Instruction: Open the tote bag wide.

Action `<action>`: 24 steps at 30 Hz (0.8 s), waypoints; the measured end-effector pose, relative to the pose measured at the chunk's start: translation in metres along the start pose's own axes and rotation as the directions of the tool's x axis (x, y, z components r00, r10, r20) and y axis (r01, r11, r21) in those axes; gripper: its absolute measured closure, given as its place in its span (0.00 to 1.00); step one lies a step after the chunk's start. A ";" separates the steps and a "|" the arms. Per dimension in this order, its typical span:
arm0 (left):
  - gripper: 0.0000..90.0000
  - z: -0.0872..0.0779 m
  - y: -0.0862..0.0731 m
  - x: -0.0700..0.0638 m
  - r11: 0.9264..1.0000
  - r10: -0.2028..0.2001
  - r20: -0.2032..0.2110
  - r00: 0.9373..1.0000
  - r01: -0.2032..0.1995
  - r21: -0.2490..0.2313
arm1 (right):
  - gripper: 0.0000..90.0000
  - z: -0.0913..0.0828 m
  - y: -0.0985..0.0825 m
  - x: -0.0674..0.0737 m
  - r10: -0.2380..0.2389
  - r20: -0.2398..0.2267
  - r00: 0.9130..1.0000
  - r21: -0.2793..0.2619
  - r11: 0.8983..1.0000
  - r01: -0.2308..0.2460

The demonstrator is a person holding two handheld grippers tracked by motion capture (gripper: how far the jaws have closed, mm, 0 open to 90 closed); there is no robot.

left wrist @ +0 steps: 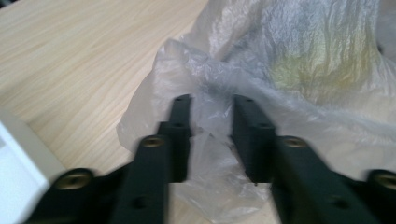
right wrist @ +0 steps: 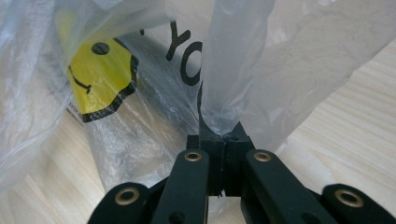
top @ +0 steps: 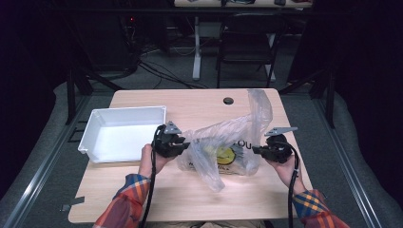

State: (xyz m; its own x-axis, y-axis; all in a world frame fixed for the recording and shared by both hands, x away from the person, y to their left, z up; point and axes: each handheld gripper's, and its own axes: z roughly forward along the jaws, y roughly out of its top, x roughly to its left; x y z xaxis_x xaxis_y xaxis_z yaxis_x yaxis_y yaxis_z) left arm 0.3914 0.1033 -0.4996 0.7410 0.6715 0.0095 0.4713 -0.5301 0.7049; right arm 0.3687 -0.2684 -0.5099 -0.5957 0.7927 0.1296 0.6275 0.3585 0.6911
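Plaid orange-and-blue sleeves are entering at the bottom of the high view, each hand carrying a black two-jaw gripper. Right gripper (top: 256, 150), at the lower right of centre: its jaws are pressing fully together and pinching a fold of the crinkled, translucent plastic bag with a yellow smiley face and black lettering (top: 227, 151); in the right gripper view the film is rising from between the closed jaws toward the top of the frame, the smiley print sitting upper left. Left gripper (top: 183, 145), at the bag's left edge: its jaws are standing apart with a gap between them, crumpled film lying in that gap without being pressed, as the left gripper view shows. Bag is lying on the light wooden table (top: 142, 199), centre of the high view, one part sticking upward. White rectangular plastic tray (top: 90, 126) is sitting left of the bag, just beside the left gripper.
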 end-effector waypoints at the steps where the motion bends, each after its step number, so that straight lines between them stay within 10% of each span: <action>1: 0.91 0.003 0.000 0.001 1.000 -0.014 -0.002 1.000 0.014 -0.002 | 1.00 0.000 -0.001 0.000 -0.001 0.001 1.000 0.002 1.000 0.001; 13: 1.00 0.011 -0.004 0.025 0.987 -0.158 -0.112 0.981 0.159 -0.004 | 1.00 0.010 -0.013 0.005 -0.023 0.019 1.000 0.103 0.994 0.021; 24: 1.00 0.030 -0.003 0.023 0.983 -0.152 -0.185 0.971 0.168 0.072 | 1.00 0.012 -0.015 0.003 -0.046 -0.031 0.998 0.143 0.988 0.051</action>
State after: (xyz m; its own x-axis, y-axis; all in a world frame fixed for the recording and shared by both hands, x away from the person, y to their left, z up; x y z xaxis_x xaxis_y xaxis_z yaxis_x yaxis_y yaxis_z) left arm 0.4213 0.1045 -0.5228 0.5595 0.8282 0.0331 0.6218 -0.4458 0.6439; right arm 0.3632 -0.2658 -0.5285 -0.6396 0.7593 0.1196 0.6621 0.4651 0.5876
